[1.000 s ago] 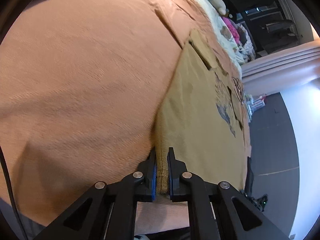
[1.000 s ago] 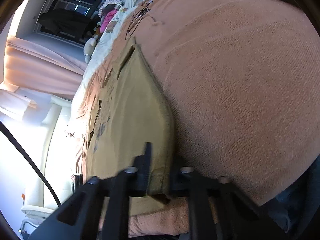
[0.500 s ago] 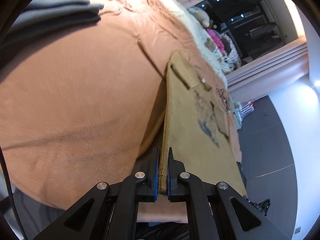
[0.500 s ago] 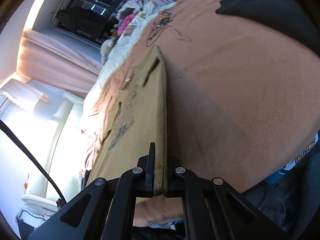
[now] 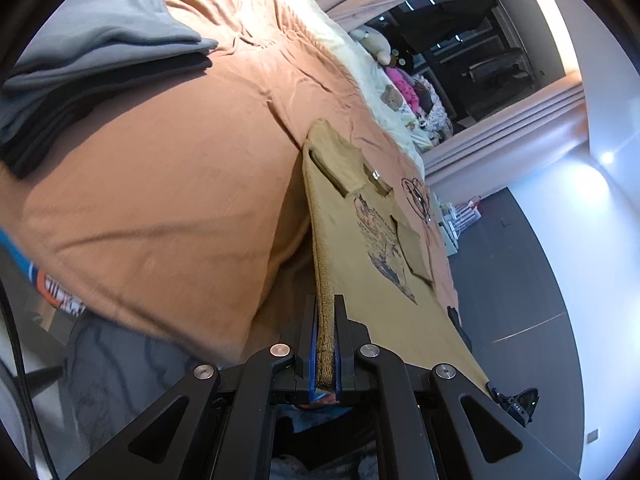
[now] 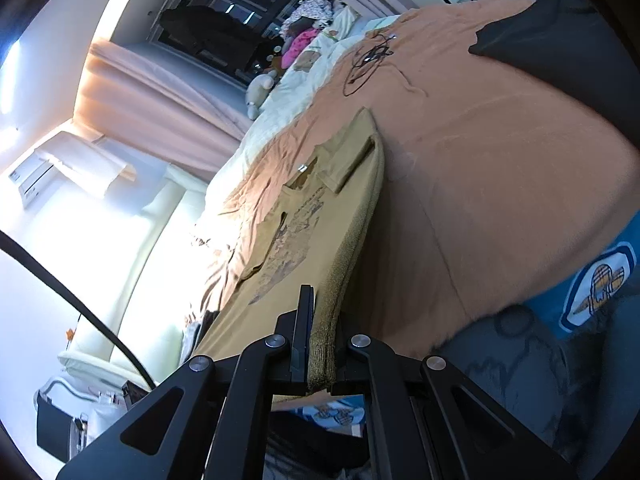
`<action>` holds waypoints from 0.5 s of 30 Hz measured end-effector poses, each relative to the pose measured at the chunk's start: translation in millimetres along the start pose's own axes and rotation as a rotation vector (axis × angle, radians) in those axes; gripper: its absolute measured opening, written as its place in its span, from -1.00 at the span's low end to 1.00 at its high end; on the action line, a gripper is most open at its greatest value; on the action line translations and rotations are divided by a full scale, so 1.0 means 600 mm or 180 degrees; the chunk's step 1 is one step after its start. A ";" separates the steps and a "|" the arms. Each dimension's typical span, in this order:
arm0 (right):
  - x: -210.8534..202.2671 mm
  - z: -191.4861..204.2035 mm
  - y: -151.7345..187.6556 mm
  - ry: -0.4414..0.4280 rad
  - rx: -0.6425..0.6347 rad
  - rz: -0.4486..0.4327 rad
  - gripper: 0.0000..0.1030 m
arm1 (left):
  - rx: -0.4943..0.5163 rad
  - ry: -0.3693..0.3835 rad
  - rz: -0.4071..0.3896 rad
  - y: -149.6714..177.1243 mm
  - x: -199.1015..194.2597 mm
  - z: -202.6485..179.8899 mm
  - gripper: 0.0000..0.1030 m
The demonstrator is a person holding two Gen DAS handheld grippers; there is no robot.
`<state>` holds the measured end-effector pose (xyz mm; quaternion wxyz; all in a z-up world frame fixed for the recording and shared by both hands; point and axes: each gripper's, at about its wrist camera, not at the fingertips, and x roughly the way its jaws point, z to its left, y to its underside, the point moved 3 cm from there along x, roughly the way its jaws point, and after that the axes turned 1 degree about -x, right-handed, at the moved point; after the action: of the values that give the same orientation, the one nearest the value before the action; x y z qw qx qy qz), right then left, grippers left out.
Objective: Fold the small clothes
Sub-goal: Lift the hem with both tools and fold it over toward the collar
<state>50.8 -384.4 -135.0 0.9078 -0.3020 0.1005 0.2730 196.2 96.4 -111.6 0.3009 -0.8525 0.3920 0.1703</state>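
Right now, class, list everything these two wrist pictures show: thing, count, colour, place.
T-shirt: one, mustard with a dark print, sleeves folded in, hem lifted off the bed.
Blanket: one, orange, covering the bed.
Folded clothes: one stack, grey, far left on the blanket.
Dark garment: one, black, far right on the blanket.
Cable: one, black, tangled beyond the T-shirt.
Curtains: pink, by the window.
Left gripper: black, shut on the hem.
Right gripper: black, shut on the hem.

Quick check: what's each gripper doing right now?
Left gripper: closed on the hem of the tan T-shirt.
Right gripper: closed on the same shirt's hem at the other corner.
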 end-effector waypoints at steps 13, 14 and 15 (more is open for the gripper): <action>-0.059 -0.011 0.056 -0.0039 -0.0078 0.0196 -0.99 | 0.0151 0.0104 -0.0092 0.078 -0.101 0.023 -0.89; -0.062 -0.010 0.057 -0.0029 -0.0076 0.0220 -0.99 | 0.0161 0.0120 -0.0089 0.086 -0.107 0.025 -0.89; -0.065 -0.010 0.059 -0.0014 -0.0081 0.0244 -0.99 | 0.0163 0.0127 -0.0085 0.090 -0.111 0.027 -0.89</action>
<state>-1.4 -381.4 -144.0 0.8930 -0.3088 0.1065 0.3095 111.0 117.1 -109.3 0.3170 -0.8529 0.3908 0.1391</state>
